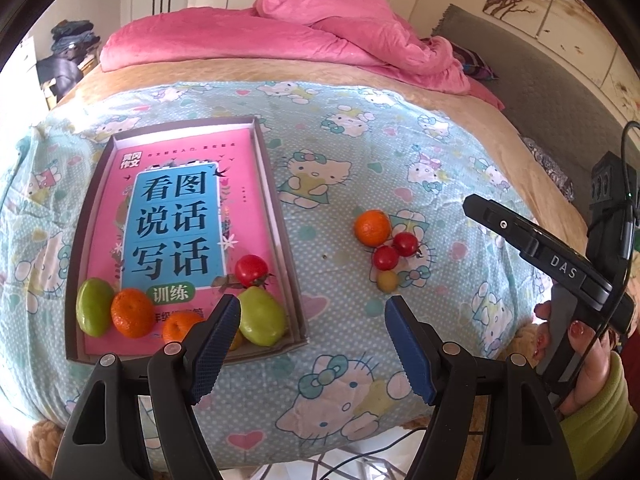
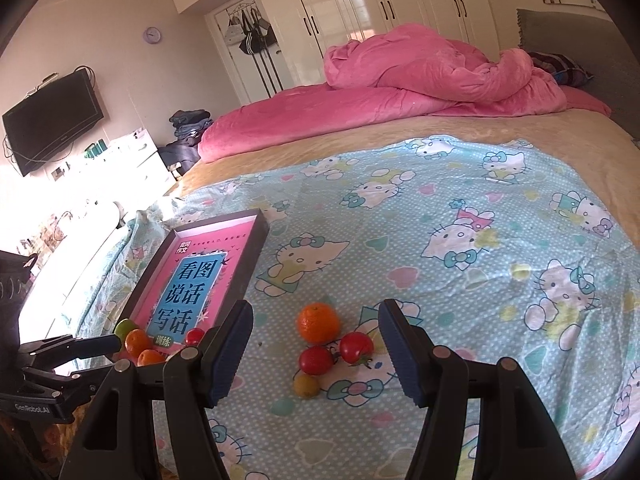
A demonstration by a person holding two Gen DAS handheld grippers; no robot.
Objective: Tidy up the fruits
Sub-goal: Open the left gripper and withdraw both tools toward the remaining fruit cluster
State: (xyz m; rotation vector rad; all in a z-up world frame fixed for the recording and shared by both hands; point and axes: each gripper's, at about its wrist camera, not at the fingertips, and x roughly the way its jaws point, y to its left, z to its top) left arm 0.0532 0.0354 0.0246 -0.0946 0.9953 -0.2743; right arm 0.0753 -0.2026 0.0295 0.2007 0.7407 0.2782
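Bedsheet: orange [image 2: 318, 323] (loose) ahead of hand-held gripper [image 2: 316, 354].

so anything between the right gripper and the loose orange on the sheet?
Nothing visible. The right gripper is open and empty, and the orange lies on the sheet straight ahead between its fingers. Two red tomatoes and a small yellow fruit crowd its near side, so a low approach meets them first.
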